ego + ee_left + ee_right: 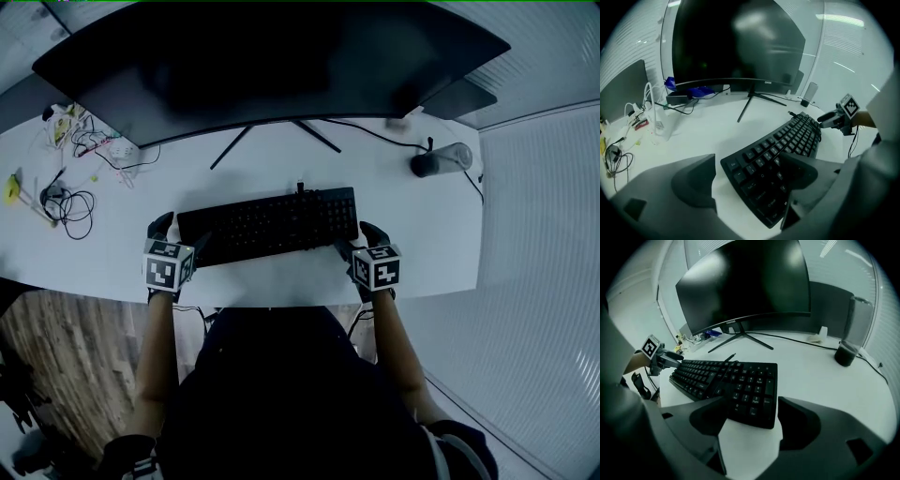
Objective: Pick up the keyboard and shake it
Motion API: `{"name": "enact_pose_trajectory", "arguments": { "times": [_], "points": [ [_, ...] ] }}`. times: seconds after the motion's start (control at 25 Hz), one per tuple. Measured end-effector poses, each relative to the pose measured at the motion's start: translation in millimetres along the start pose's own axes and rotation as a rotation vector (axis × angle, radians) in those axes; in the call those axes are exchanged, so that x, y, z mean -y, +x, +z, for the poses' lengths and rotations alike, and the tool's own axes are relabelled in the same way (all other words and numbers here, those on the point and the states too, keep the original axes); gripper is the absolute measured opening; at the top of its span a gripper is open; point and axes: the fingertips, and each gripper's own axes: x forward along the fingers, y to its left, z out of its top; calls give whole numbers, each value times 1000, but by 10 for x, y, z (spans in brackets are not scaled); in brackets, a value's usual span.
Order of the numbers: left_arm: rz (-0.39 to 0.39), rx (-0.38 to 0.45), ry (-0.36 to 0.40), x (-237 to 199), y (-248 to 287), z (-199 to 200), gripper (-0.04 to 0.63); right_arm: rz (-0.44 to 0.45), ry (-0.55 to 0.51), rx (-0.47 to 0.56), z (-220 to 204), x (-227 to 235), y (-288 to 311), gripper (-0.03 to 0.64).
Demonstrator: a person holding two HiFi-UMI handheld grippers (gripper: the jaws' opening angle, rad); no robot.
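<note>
A black keyboard (pixel 272 225) lies flat on the white desk (pixel 281 281), in front of the monitor. My left gripper (pixel 180 234) is at its left end, jaws spread to either side of that end. In the left gripper view, the keyboard (pixel 783 145) runs between the jaws of the left gripper (pixel 750 176); one jaw hangs over the keys, and the other stands off with white desk showing in between. My right gripper (pixel 358 240) straddles the right end in the same way. In the right gripper view, the right gripper (pixel 752 420) is around the keyboard (pixel 726 378), with a gap on the outer side.
A wide curved monitor (pixel 272 66) on a splayed stand (pixel 277 136) fills the back of the desk. A dark cylinder (pixel 427 164) with a cable stands at the back right. Loose cables (pixel 70 202) and small items lie at the left. The desk's front edge is close to my body.
</note>
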Motion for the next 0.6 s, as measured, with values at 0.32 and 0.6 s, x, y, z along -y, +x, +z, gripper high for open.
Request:
{"name": "enact_pose_trajectory", "arguments": {
  "times": [0.32, 0.6],
  "points": [
    [-37, -112, -37, 0, 154, -94, 410, 65, 90, -62, -152, 69, 117, 314],
    [-78, -158, -43, 24, 227, -110, 410, 105, 96, -119, -162, 46, 172, 314]
  ]
}}
